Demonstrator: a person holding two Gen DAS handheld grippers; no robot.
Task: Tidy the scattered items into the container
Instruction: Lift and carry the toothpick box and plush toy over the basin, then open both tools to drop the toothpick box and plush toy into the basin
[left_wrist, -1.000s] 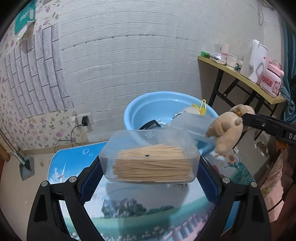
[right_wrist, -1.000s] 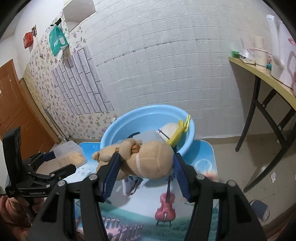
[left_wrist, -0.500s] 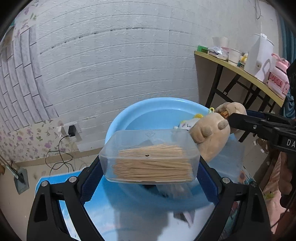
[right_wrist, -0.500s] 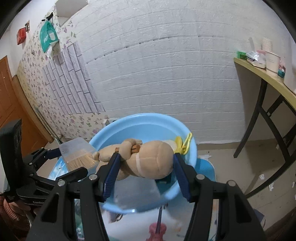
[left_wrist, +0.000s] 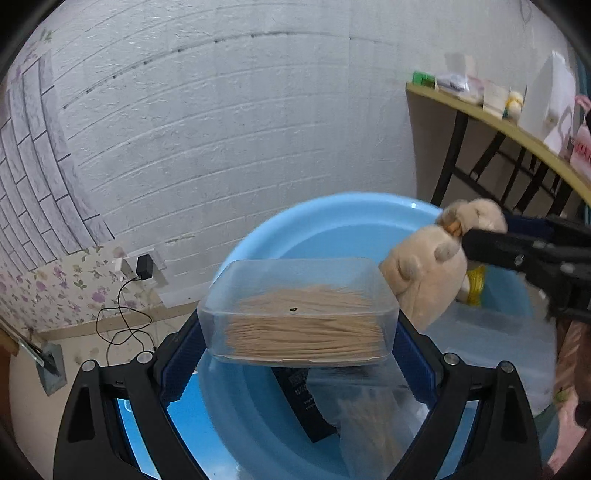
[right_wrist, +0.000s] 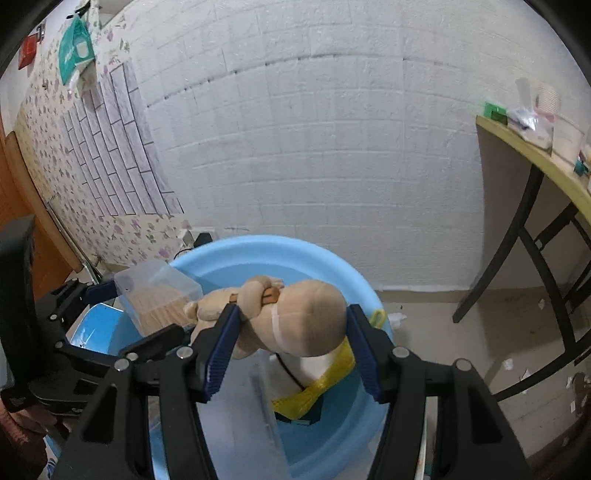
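Toothpick box (left_wrist: 299, 314) over basin (left_wrist: 332, 225), plush toy (left_wrist: 428, 273) just to its right, side table (left_wrist: 509, 129) beyond

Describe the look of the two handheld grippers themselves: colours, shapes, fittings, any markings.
Both match. The left gripper and right gripper have black, angular plastic arms forming a V toward the tips, studded with silver screw heads. Each finger carries a ribbed blue pad on its inner face. Seen from the right wrist view, the left gripper's body bears small white lettering, too blurred to read. No cables or sleeves are visible.
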